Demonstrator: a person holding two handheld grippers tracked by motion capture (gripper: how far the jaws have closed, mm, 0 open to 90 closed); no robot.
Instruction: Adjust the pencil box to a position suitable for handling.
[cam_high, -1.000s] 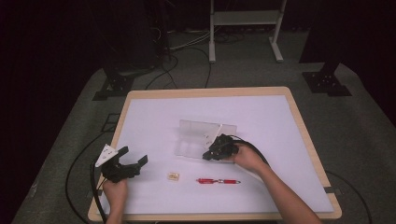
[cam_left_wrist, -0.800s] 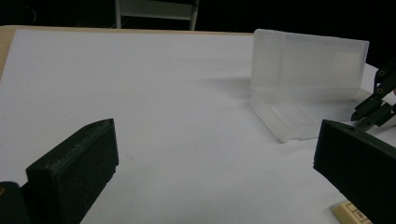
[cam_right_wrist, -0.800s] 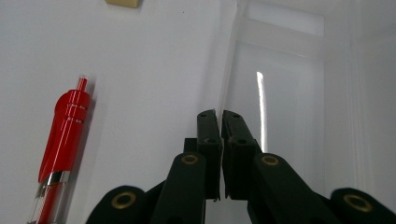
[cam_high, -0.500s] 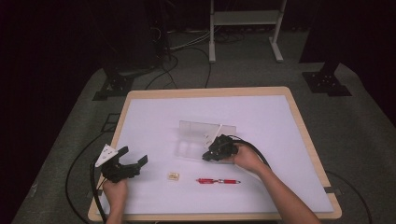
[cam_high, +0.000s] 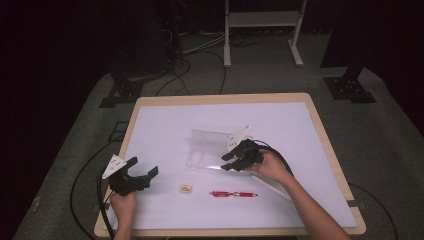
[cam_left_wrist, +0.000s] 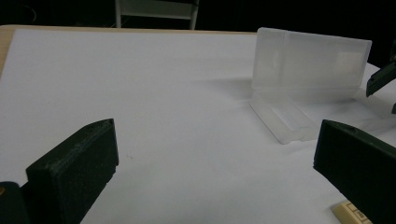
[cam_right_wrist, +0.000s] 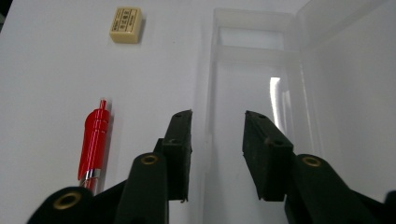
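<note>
One case (cam_right_wrist: 261, 93) under right gripper (cam_right_wrist: 217, 135)

One camera looks down from above; two ride low, sharing the clear box (cam_high: 215, 147) (cam_left_wrist: 303, 70) (cam_right_wrist: 261, 70).

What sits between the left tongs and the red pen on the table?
In the high view, a small beige eraser lies on the white sheet between the left tongs and the red pen, touching neither.
</note>
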